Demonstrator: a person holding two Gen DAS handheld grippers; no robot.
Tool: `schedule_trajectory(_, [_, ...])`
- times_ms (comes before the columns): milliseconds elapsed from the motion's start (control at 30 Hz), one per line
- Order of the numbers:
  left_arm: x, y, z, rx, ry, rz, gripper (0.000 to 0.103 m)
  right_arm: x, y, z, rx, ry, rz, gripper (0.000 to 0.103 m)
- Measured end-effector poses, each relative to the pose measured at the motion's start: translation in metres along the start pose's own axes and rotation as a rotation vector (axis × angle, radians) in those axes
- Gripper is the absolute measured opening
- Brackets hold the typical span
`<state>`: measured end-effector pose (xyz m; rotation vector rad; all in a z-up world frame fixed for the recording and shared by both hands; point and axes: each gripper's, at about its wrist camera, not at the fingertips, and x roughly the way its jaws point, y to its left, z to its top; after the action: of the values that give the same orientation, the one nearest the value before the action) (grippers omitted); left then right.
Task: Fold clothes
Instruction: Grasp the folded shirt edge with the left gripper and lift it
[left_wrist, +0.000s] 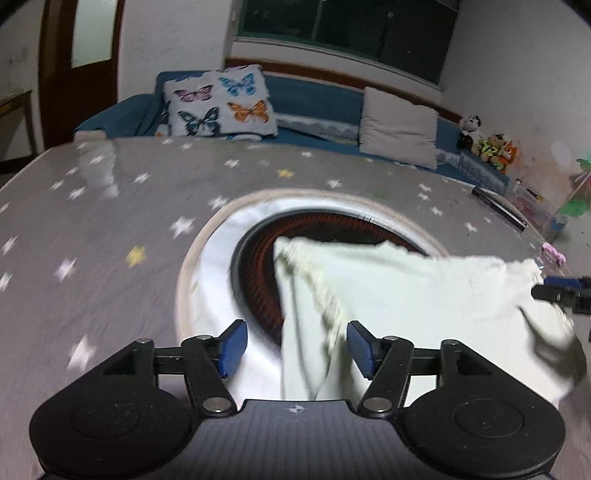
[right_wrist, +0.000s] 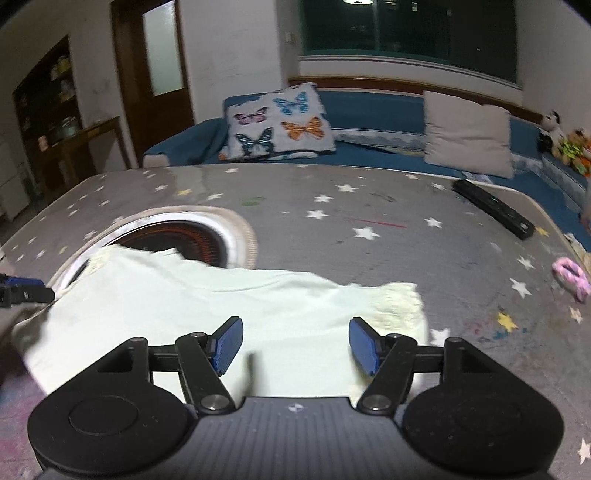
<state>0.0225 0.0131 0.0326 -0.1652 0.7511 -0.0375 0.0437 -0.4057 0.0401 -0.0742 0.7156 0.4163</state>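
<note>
- The pale garment (right_wrist: 221, 306) lies flat on the star-printed tablecloth (right_wrist: 369, 206), at the near side of the table. Its long axis runs left to right, and its far left part overlaps the round heater opening (right_wrist: 184, 236) set into the table.
- A ribbed hem or cuff (right_wrist: 399, 306) marks its right end; in the left wrist view a gathered seam (left_wrist: 314, 284) runs diagonally toward the near edge.
- The right gripper (right_wrist: 295, 343) hangs over the garment's near right part with its blue pads spread and cloth below them, not pinched.
- The left gripper (left_wrist: 293, 345) is over the left end, likewise spread, and the seam fold passes between the pads without being pressed.
- Each end has its own gripper nearer; neither holds anything.
- Judged from this, the next fold would carry one end across the long axis.
- No container is present; a black remote (right_wrist: 493, 214) and a pink hair tie (right_wrist: 570, 277) lie well apart, on the right.
</note>
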Motion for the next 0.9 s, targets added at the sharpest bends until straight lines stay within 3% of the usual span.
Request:
schedule_trajectory(467, [-0.025,-0.007,-0.037,-0.132,0.031,-0.028,0.063,0.005,0.074,0.012,-0.104,0.054,0.156,0.072])
schedule_trajectory(567, [-0.026,-0.009,-0.038,-0.154,0.038,-0.055,0.051,0.006,0.088,0.016,-0.128,0.062,0.184,0.072])
schedule_trajectory(633, [-0.025,-0.008,-0.039,-0.183,0.043,-0.074,0.036,0.009,0.098,0.020,-0.135,0.074,0.208,0.072])
schedule_trajectory(733, [-0.027,-0.008,-0.038,-0.215,0.034,-0.103,0.025,0.013,0.112,0.026,-0.150,0.088,0.240,0.072])
schedule_trajectory(900, [-0.040,-0.019,-0.033,-0.198,-0.026,-0.116,0.019,0.018,0.135,0.044,-0.172,0.110,0.302,0.072])
